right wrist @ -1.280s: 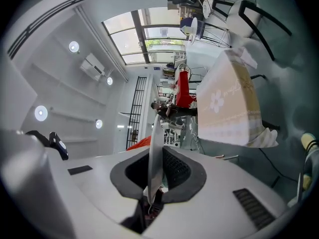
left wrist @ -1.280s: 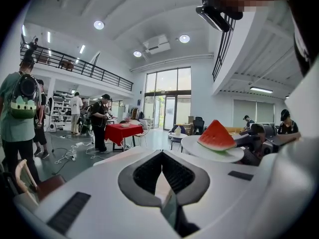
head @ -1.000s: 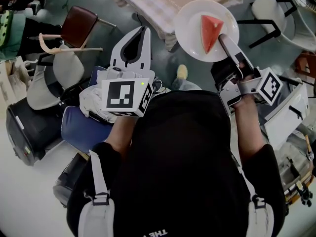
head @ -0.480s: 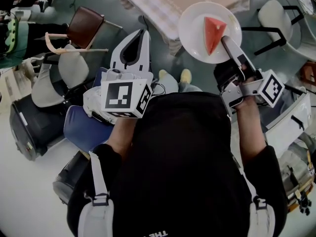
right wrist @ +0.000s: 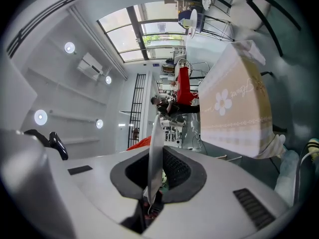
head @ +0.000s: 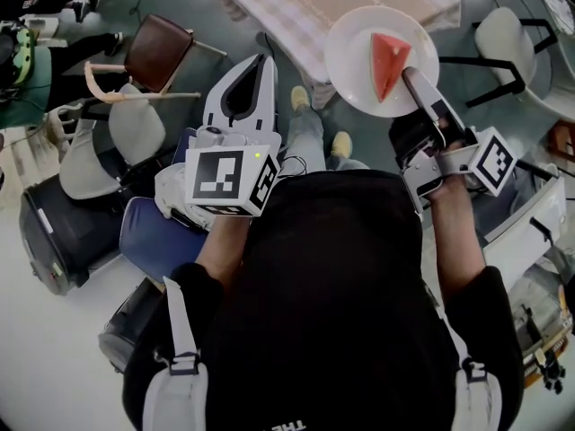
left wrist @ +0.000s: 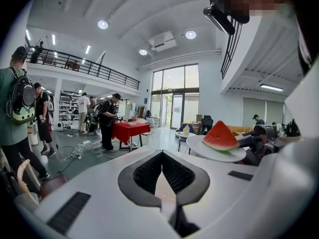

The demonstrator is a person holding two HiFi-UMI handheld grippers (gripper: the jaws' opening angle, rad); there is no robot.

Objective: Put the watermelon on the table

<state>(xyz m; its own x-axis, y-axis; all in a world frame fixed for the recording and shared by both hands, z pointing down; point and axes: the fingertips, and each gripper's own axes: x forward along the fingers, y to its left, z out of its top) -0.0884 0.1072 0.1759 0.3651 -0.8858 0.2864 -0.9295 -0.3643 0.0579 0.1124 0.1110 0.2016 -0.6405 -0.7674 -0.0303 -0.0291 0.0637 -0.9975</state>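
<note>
Fingers of right gripper (head: 407, 73) clamped on rim of round white plate (head: 353, 52). Red watermelon wedge (head: 387, 59) on plate, tip toward gripper. Beige-clothed bench (head: 296, 3) straight ahead, beyond plate. Left gripper (head: 259, 61) closed, empty.

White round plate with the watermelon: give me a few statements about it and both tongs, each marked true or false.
1. The right tongs are shut on the rim of the white round plate. True.
2. A red watermelon wedge lies on that plate. True.
3. The plate rests on the table with the beige flowered cloth. False: the right tongs hold it in the air.
4. The left tongs grip a second plate. False: they are shut with nothing between them.
</note>
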